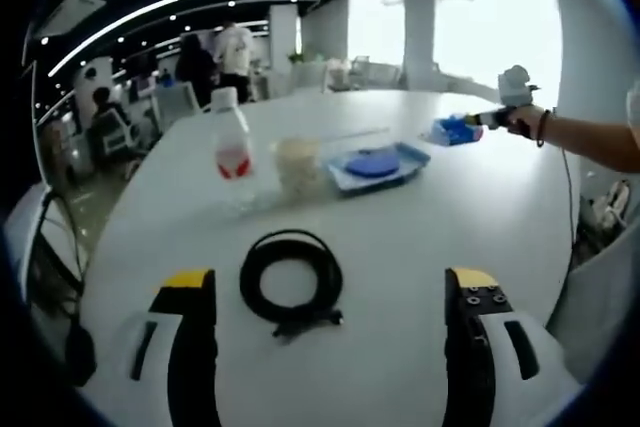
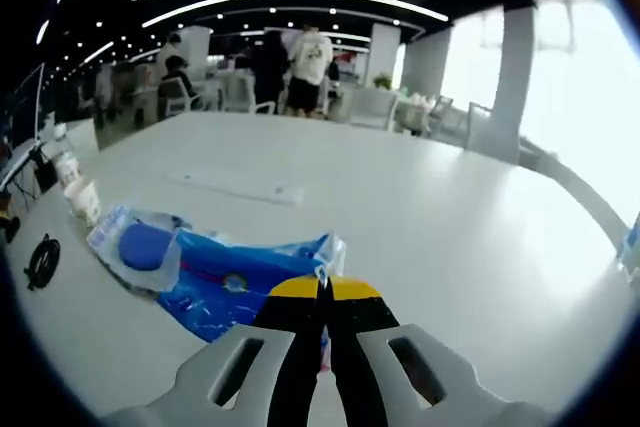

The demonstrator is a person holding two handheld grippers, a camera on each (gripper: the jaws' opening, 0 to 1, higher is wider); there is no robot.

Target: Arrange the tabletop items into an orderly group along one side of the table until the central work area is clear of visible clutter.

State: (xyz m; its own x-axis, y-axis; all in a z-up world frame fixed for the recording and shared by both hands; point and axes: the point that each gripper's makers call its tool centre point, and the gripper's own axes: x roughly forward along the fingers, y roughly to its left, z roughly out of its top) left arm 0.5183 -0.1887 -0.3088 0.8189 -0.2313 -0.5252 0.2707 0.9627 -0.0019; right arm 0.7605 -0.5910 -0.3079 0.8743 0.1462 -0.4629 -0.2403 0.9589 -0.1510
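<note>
Blue plastic wrapper pinched at its near edge between the yellow-tipped jaws of the right gripper, jaws pressed together on it, rest of it lying on the white table. In the left gripper view, same wrapper held near the table's far right. Left gripper spread wide, holding nothing, low over the near part of the table. Coiled black cable flat between those jaws, slightly ahead of the tips. Beyond it, clear water bottle with red label standing upright, pale cup just beside it, then blue-rimmed tray carrying a blue round item. People near desks in the background.
</note>
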